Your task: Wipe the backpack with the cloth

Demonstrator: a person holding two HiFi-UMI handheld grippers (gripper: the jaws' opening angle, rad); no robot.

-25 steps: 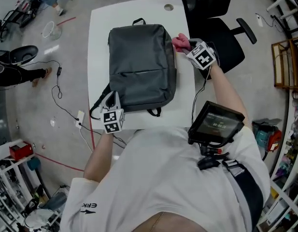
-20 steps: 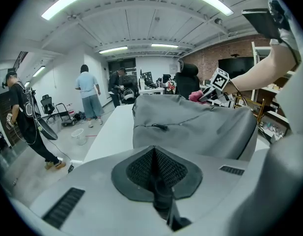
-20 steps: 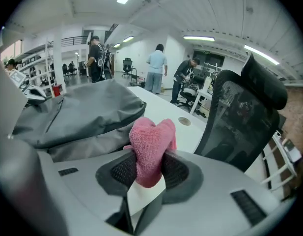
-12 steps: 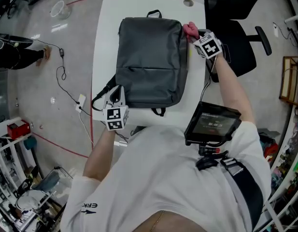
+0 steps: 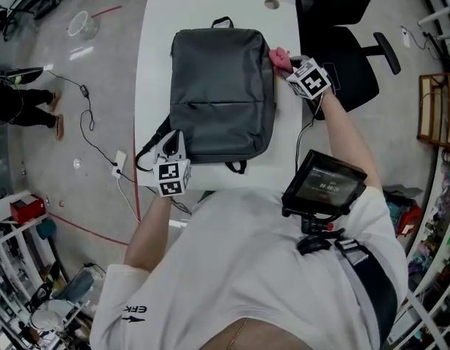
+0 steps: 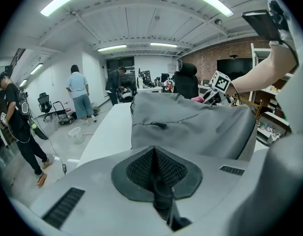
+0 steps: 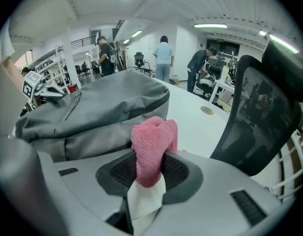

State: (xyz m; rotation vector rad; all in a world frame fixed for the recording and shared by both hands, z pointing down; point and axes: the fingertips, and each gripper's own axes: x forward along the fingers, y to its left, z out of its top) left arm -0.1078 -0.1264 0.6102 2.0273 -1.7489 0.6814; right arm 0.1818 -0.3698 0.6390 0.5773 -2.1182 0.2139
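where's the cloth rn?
Head view, right side: the pink cloth is pinched in the right gripper at the backpack's upper right edge, with the black chair just beyond.

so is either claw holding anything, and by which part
The right claw pinches the pink cloth at a bunched fold. The left claw is shut; a thin dark thing sits between its jaws, perhaps a strap of the backpack.

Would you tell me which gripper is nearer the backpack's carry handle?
Right. The right gripper, clamping a pink cloth, is beside the backpack's handle end; the left gripper is at the opposite end.
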